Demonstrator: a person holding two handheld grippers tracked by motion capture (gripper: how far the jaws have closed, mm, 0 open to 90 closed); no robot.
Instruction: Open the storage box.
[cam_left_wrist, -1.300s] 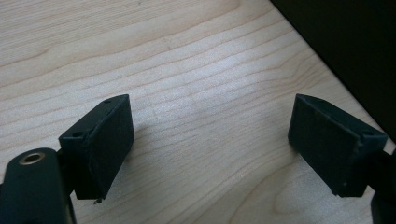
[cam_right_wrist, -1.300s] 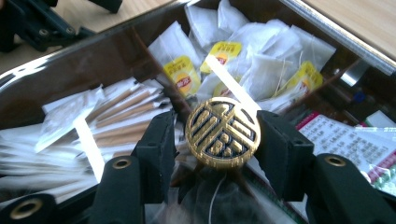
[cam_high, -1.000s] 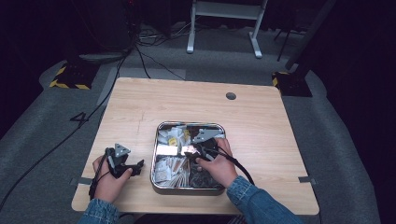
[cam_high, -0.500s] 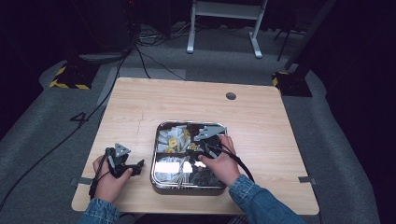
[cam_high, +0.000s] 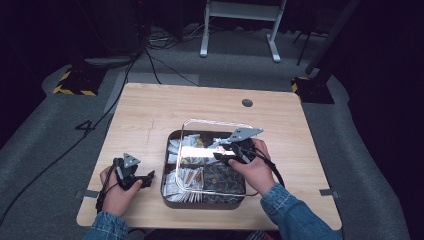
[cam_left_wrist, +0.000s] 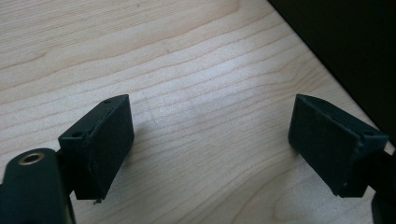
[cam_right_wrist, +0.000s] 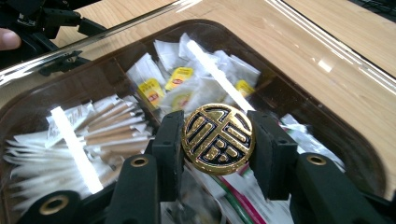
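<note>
**Clear lid gripped by its round gold knob above the divided box**

The right gripper has its black jaws clamped on both sides of a round knob, a gold disc with a raised ornamental pattern on a dark ground. The knob sits on a clear, glossy lid with rounded corners, seen in the high view tilted above the box, its far edge raised over the bench.

Beneath the lid lies a dark, square box with rounded corners, split into compartments. Contents visible through the lid: flat white paper sachets with yellow labels in the far compartment, and a bundle of slim paper sticks, white and tan, in the compartment beside it.

The left gripper rests on the pale, straight-grained wooden bench left of the box, well apart from it. Its jaws stand wide with bare wood between the matte, blocky pads
</note>
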